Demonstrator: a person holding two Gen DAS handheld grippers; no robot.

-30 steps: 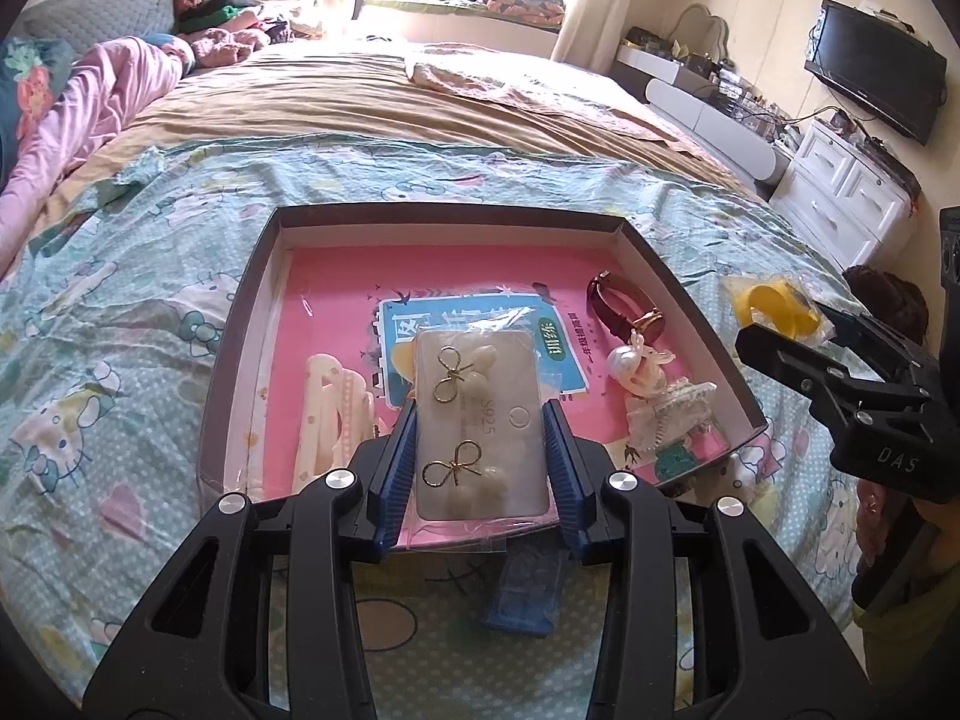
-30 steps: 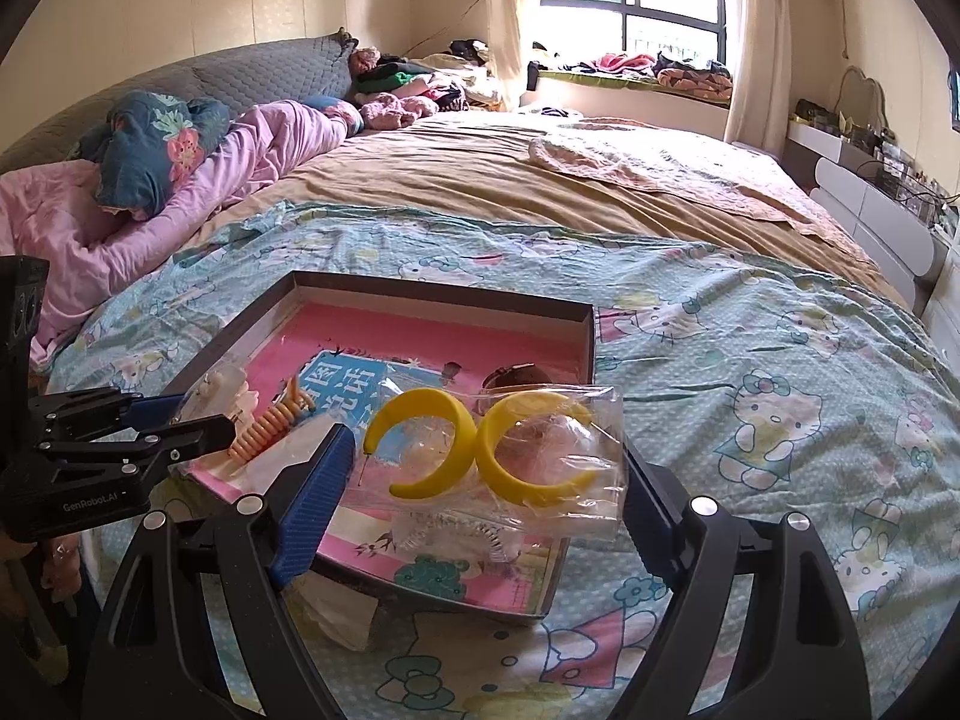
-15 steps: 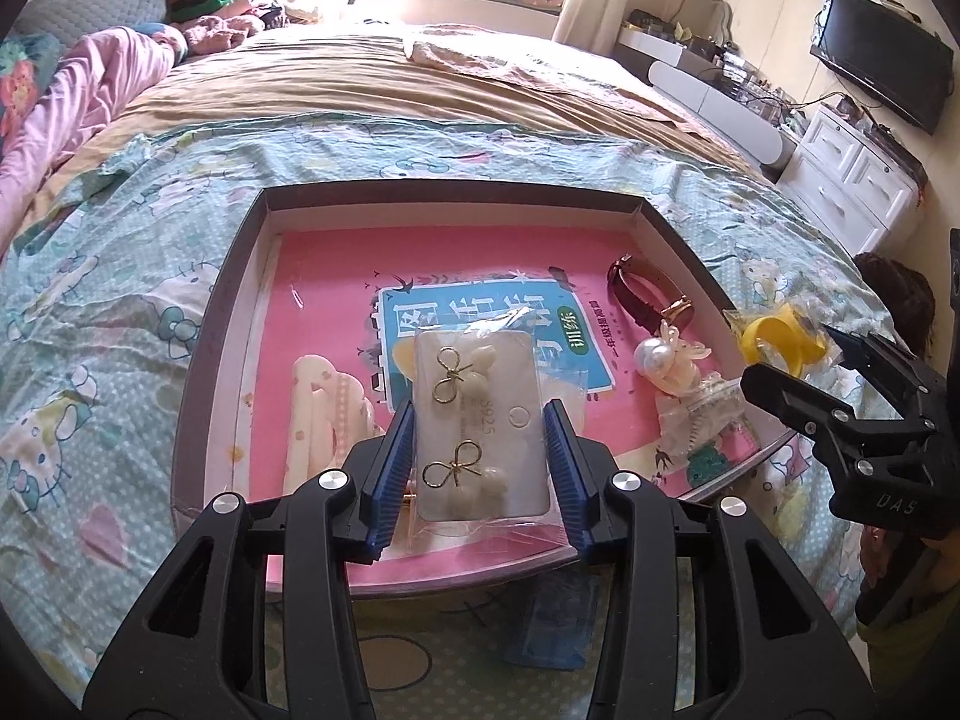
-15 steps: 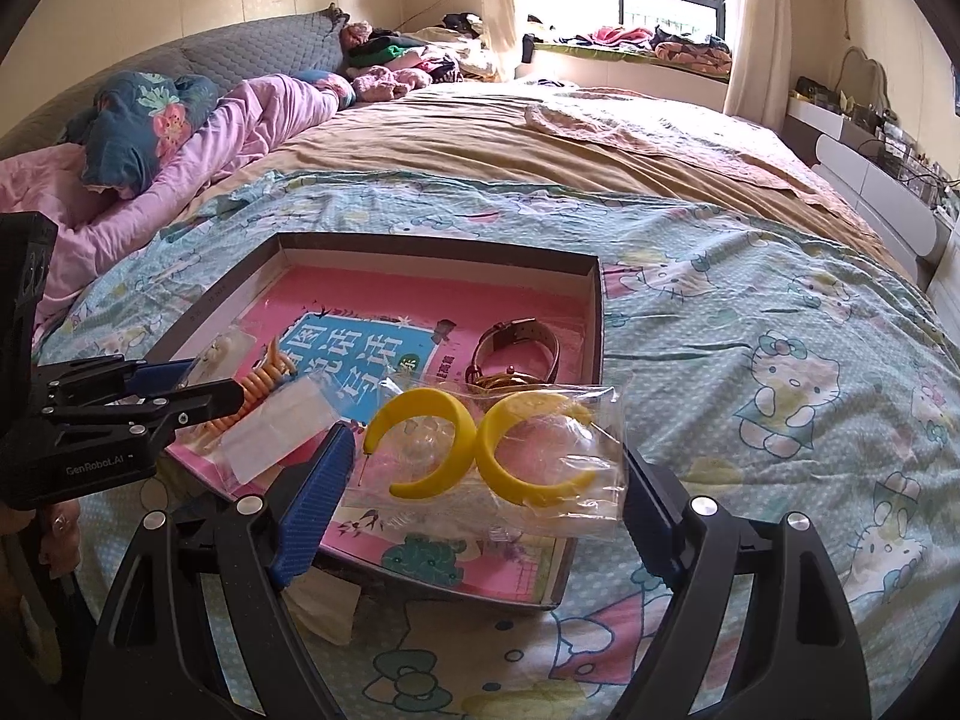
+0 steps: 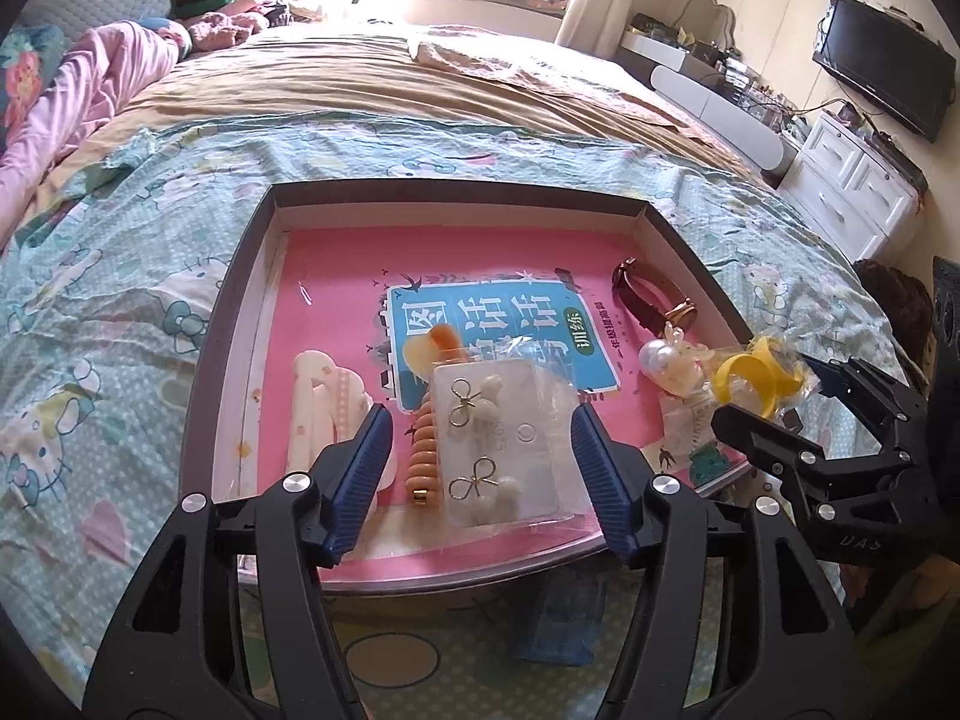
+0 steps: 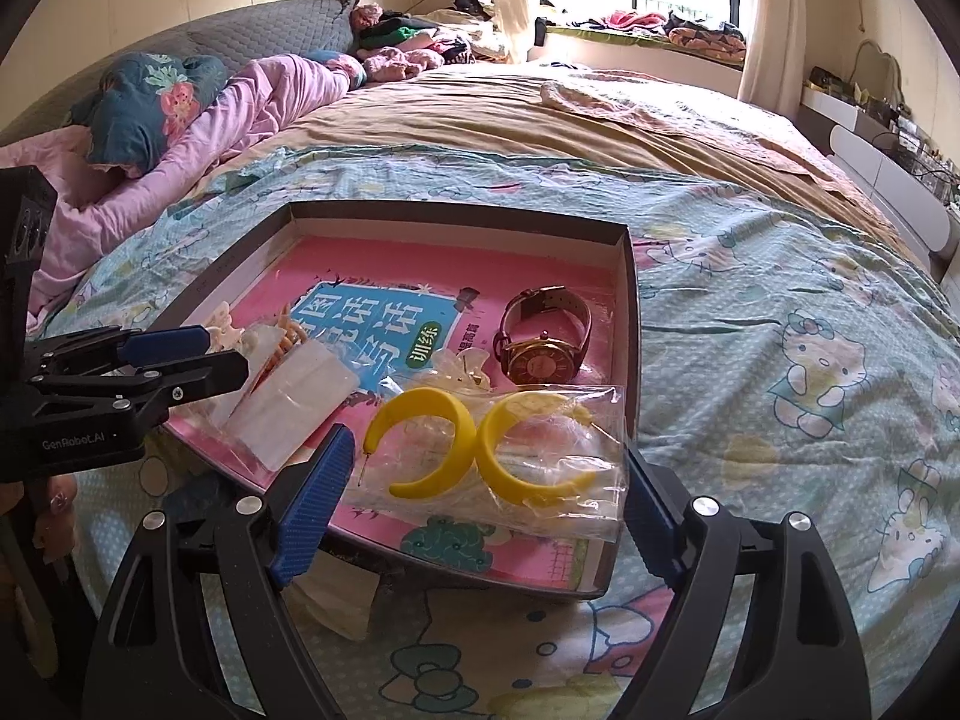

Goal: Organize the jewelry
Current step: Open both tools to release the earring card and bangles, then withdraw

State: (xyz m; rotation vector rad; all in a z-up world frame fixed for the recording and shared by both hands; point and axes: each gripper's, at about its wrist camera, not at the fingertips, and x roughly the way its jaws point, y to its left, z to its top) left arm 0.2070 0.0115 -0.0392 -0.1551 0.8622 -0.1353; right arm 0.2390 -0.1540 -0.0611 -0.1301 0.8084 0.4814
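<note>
On the bed, inside the dark-rimmed box [image 5: 240, 324], the left gripper [image 5: 480, 468] is spread wide around the bagged card of bow earrings [image 5: 498, 438], which lies loose on an orange hair clip [image 5: 429, 438]. Further right, the right gripper [image 6: 480, 492] pinches the bag of yellow hoop earrings [image 6: 480, 450] above the box's near corner, just short of the watch [image 6: 543, 348].

A big bed [image 6: 750, 312] holds it all. On top lies a blue cat-print sheet [image 5: 120, 312], a tan blanket [image 6: 540, 132], pink bedding [image 6: 252, 108], a flowered pillow [image 6: 150, 102] and a dark flat box [image 5: 462, 195].
</note>
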